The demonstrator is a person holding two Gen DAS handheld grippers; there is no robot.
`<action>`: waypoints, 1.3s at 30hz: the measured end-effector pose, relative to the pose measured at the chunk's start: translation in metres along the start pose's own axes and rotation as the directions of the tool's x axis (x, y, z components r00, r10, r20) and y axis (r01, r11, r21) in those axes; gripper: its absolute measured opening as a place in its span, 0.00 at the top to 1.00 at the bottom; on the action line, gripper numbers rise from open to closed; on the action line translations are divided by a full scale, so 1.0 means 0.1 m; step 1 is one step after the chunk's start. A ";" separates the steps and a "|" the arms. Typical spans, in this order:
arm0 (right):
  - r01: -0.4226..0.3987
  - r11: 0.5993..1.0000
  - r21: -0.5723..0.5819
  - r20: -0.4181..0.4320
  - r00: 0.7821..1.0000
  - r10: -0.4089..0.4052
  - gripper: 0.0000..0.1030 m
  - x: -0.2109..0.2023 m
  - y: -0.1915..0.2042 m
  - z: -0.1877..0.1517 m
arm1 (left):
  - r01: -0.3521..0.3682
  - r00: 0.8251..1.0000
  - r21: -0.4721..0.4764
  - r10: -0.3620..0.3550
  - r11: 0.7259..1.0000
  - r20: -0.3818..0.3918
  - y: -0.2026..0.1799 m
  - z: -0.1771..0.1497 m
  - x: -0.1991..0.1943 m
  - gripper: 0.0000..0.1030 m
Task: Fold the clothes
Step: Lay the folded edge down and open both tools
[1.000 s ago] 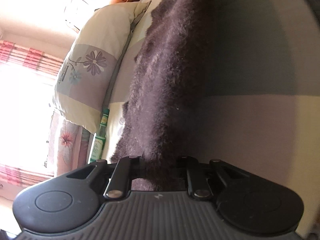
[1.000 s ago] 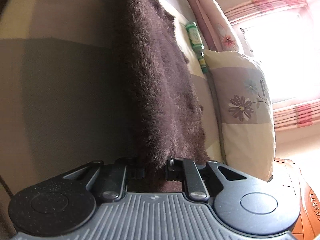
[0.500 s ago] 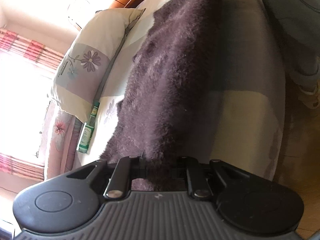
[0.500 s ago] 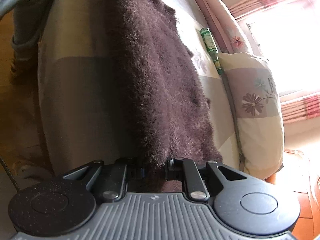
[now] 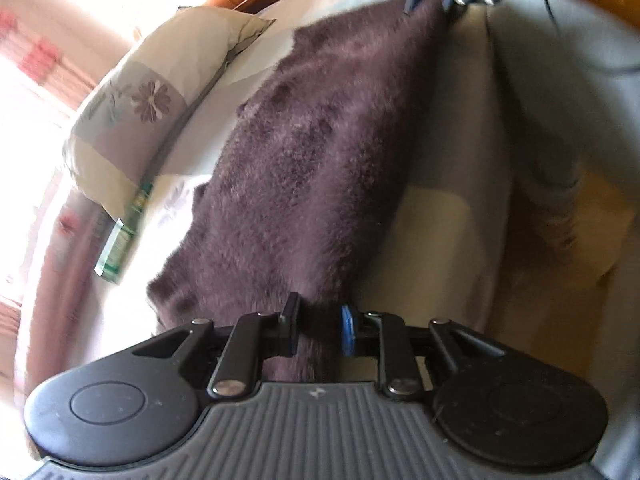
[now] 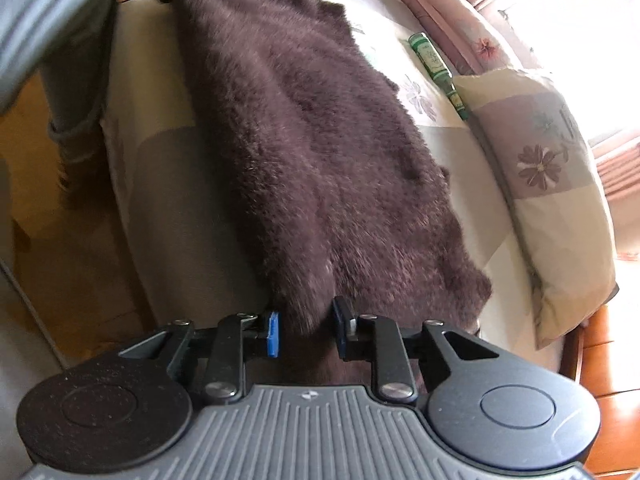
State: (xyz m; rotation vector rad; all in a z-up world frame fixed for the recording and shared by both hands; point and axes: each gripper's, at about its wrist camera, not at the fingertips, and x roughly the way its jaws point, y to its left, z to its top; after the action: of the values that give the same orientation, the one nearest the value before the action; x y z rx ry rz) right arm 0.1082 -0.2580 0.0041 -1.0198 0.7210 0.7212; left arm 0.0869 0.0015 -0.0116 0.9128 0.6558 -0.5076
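On the bed, the fuzzy brown sweater spans between both tongs along the near edge; bare sheet runs down that side to the floor, while the pillow and green bottle sit on its far side. Left tongs and right tongs both stand parted, blue pads visible. Sweater fabric sits loosely in each gap.
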 end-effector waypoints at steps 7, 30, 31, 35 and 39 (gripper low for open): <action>-0.127 0.954 0.272 0.177 0.981 0.080 0.48 -0.50 -0.54 -0.07 | 0.085 0.994 -0.311 -0.058 0.947 0.098 0.62 -0.02 -0.29 0.78; -0.018 0.523 0.852 0.120 0.980 -0.162 0.22 0.03 -0.15 -0.64 | -0.036 0.999 -0.731 0.002 0.682 -0.047 0.36 -0.41 0.36 0.21; -0.012 0.512 0.859 0.103 0.983 -0.151 0.22 0.08 -0.16 -0.68 | -0.024 0.998 -0.758 -0.031 0.652 -0.057 0.38 -0.47 0.41 0.21; 0.007 0.479 0.878 0.086 0.981 -0.173 0.22 0.06 -0.19 -0.69 | -0.004 1.000 -0.786 -0.012 0.618 -0.014 0.49 -0.44 0.32 0.21; -0.025 0.493 0.870 0.146 0.967 -0.209 0.18 -0.03 -0.27 -0.58 | 0.049 0.997 -0.798 0.011 0.601 0.070 0.69 -0.29 0.32 0.17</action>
State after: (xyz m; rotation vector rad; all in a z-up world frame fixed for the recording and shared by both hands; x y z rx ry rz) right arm 0.1173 -0.3208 -0.0004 -0.0058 0.6859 0.2692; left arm 0.1457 0.0584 -0.0089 0.0141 0.7342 -0.2020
